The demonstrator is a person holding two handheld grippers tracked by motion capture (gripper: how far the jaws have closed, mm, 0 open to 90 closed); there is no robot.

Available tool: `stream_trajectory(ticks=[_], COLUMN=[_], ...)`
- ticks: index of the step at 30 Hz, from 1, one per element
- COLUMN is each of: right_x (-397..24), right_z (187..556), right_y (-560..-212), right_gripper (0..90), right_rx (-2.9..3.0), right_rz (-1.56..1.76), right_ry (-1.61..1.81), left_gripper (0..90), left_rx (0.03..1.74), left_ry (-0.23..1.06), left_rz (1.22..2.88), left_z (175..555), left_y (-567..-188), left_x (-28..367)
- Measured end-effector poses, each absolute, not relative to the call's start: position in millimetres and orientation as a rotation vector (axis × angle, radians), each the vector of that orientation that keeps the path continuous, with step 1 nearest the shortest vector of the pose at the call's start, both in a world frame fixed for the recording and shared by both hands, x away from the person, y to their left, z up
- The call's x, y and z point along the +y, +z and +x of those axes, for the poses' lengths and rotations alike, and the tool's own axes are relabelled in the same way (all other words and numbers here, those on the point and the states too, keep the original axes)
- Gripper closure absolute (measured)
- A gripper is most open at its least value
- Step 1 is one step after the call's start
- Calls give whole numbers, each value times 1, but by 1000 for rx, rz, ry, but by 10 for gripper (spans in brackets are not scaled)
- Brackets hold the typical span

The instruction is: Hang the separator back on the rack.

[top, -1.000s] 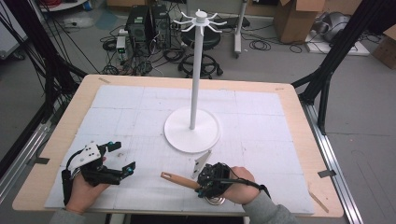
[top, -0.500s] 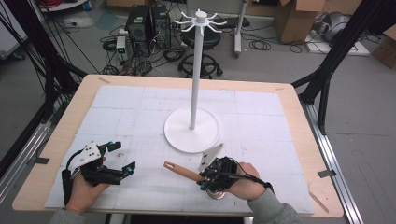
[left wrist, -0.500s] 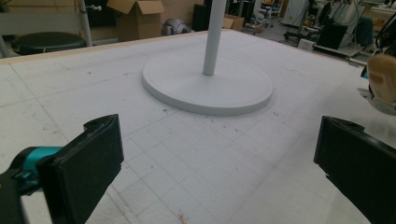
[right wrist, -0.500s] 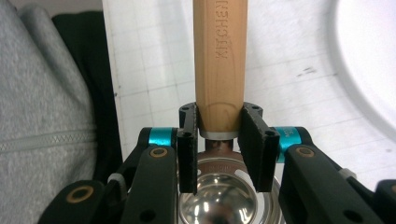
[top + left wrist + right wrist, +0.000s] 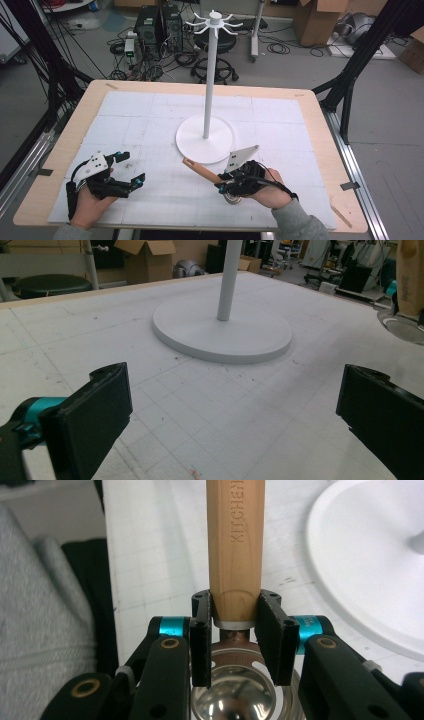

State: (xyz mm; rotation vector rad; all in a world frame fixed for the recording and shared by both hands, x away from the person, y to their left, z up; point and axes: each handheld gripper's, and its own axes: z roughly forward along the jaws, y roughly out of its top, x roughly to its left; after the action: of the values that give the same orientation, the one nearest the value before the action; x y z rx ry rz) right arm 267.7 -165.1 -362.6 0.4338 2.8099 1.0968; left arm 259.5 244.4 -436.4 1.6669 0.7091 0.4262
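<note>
Utensil (image 5: 234,550) bowl half hidden, hand-held gripper (image 5: 235,630)

I see the stand (image 5: 205,137) on the mat (image 5: 150,115) in the middle of the table (image 5: 320,125). My left gripper (image 5: 128,170) sits near the front left. My right gripper (image 5: 223,181) is front right, just before the stand, with the wooden-handled tool (image 5: 201,170) between its jaws.

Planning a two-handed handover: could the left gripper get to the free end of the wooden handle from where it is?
Probably yes. The left gripper is open, and bare mat lies between it and the wooden handle, held by the right gripper.
</note>
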Motion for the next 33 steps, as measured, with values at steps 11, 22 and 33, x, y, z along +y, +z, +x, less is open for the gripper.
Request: stream_trajectory(ticks=[11, 22, 33], right_x=[-183, -198, -210], right_z=[274, 275, 272], right_y=[-354, -343, -330], right_gripper=[698, 699, 699], right_rx=[2706, 2593, 2499], right_rz=[496, 532, 534], right_ry=[1237, 1359, 1440], left_gripper=[18, 18, 18], left_rx=[712, 712, 713], left_ry=[428, 428, 428], left_rz=[1667, 1668, 1672], left_z=[260, 260, 260], left_y=[-437, -437, -437], left_x=[244, 244, 244])
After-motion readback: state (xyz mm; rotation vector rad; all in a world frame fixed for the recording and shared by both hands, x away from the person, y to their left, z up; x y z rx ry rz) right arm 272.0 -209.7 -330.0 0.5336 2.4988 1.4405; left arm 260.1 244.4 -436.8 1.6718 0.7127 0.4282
